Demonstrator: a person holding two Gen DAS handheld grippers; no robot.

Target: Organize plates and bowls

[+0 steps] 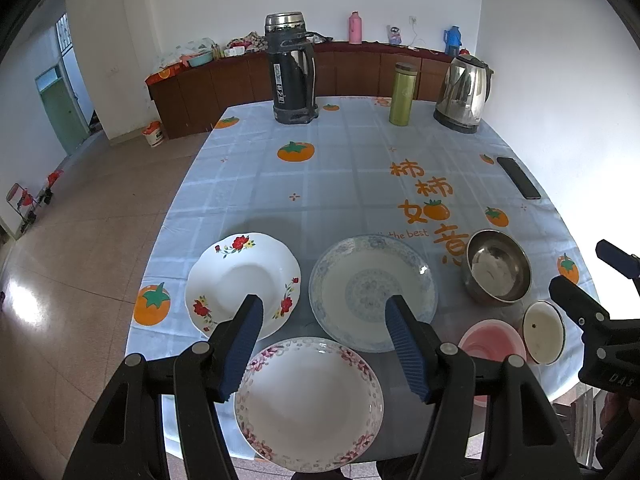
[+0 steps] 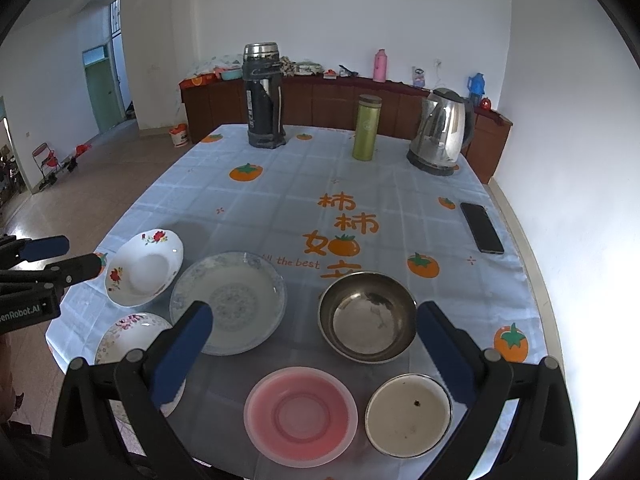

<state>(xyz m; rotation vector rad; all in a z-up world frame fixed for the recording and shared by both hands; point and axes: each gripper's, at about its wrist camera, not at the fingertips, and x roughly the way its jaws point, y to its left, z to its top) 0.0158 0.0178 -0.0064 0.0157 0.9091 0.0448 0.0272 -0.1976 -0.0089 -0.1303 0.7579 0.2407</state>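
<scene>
Start step, nothing stacked yet. Left gripper (image 1: 322, 344) hovering wide open, empty, over pink-rim plate (image 1: 308, 404) at frame bottom. Right gripper (image 2: 316, 354) gaping, empty, above pink bowl (image 2: 300, 414), steel bowl (image 2: 367, 316) farther. Next: lowering onto one rim.

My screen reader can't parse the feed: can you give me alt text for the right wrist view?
Open right tongs hover over the near table edge, above a pink plastic bowl, a small cream bowl and a steel bowl. Three patterned plates sit to their left, beside the left tongs. A thermos, green flask, kettle and phone stand farther back on the persimmon-print tablecloth.
</scene>
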